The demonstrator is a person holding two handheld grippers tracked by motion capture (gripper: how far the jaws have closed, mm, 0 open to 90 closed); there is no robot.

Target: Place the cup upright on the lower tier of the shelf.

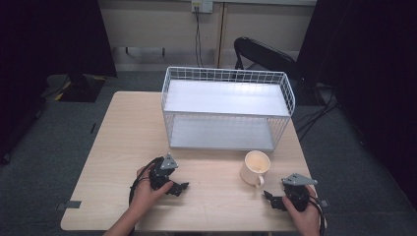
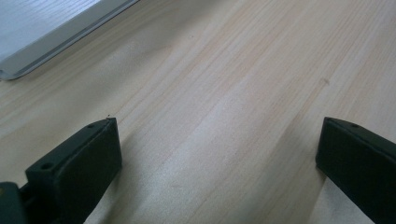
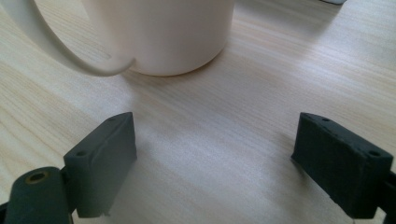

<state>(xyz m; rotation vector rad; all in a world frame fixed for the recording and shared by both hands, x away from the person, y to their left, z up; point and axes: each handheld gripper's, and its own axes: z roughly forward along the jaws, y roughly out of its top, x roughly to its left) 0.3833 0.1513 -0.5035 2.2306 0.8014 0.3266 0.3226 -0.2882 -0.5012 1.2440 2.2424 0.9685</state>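
Note:
A cream mug (image 1: 255, 167) stands upright on the light wooden table (image 1: 118, 142), its handle turned toward the near edge. My right gripper (image 1: 273, 199) rests low on the table just right of and nearer than the mug, open and empty. In the right gripper view the mug (image 3: 163, 32) is close ahead, handle at the left, beyond the spread gripper (image 3: 215, 140). My left gripper (image 1: 179, 188) sits on the table at the near left, open with nothing in it. Bare wood lies between its jaws in the left gripper view (image 2: 217, 140).
A white wire rack (image 1: 227, 107) with two shelf levels stands at the back middle of the table; its lower shelf edge (image 2: 51, 42) shows in the left gripper view. A black chair (image 1: 265, 54) and cables stand on the floor behind the table.

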